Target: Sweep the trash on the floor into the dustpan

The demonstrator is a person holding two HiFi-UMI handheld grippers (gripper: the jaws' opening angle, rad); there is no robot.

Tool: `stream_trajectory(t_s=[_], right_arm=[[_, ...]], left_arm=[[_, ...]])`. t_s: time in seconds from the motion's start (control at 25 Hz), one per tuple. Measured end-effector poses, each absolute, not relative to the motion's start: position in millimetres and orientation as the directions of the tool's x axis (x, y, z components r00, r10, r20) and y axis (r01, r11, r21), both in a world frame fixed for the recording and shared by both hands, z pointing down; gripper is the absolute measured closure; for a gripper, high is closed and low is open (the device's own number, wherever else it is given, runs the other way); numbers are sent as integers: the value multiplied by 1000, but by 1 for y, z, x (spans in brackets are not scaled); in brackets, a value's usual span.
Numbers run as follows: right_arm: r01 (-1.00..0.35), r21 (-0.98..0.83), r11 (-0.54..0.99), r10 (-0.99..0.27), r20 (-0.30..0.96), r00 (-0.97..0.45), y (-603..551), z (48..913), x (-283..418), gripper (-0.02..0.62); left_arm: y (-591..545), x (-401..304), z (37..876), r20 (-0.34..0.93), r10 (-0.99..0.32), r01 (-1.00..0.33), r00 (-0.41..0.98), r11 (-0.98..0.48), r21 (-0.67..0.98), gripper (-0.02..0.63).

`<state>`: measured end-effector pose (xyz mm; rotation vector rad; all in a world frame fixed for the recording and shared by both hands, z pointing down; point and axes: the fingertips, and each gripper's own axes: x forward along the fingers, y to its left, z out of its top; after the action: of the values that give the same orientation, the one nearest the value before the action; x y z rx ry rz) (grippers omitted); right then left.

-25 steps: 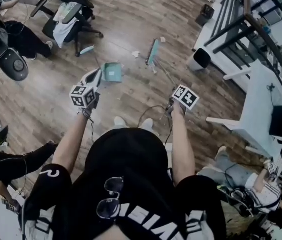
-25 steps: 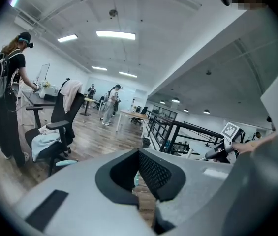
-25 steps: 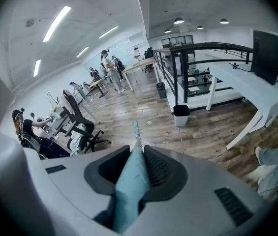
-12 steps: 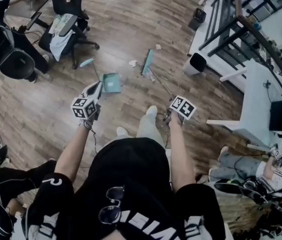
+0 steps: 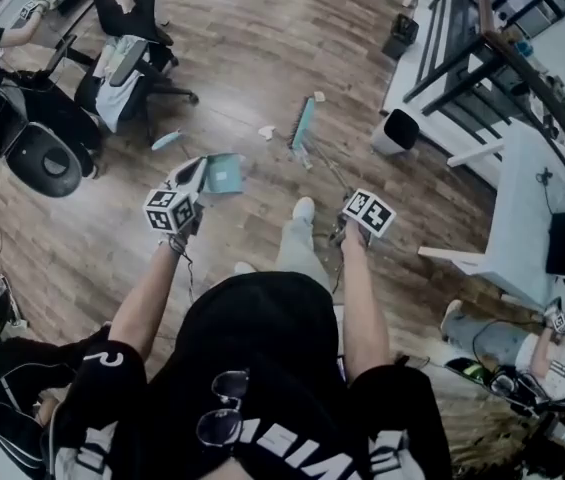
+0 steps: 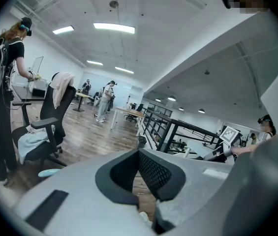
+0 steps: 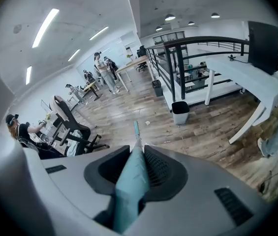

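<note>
While the right gripper [image 7: 138, 154] is clamping its jaws on the teal broom handle [image 7: 130, 191], the left gripper [image 6: 139, 163] is holding its jaws drawn nearly together, with only a pale sliver showing at their base. The head view is showing the teal dustpan [image 5: 225, 173] carried at that left gripper's tip, off to the left of the broom. The handle is running forward and down from the right gripper to the broom head [image 5: 303, 126], which is sitting on the wooden floor [image 5: 242, 48].

A white paper scrap [image 5: 266, 131] is lying just left of the broom head, apart from it. A second scrap [image 5: 318, 96] is lying just beyond the head's far end. A flat teal piece [image 5: 167, 140] is resting on the floor farther left, near an office chair [image 5: 122, 68].

Compared with a second ago, the person is stepping forward. One pale shoe [image 5: 304, 208] is now reaching out between the two grippers, where both feet were side by side close to the body. The scraps and the teal piece are sitting lower in the head view than before, while broom and dustpan are keeping the same places relative to their grippers.

To the right, a white bin [image 5: 399, 128] is standing near a white bench [image 5: 532, 198].
</note>
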<state>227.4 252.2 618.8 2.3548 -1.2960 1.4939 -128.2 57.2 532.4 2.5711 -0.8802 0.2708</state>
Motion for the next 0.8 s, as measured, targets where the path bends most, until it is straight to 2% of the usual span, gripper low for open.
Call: stream_trajectory(t_s=[0.36,0.8], right_arm=[[-732,-313,-605,-578,805,133,161,651,324,514],[-808,-221,-546,-476,876,82,72,712,433,514]], left_arm=[[-21,-31,563,390,-545,-665,742,-670,330,609],[-95,82,599,450,-559,-714,696,-604,354,609]])
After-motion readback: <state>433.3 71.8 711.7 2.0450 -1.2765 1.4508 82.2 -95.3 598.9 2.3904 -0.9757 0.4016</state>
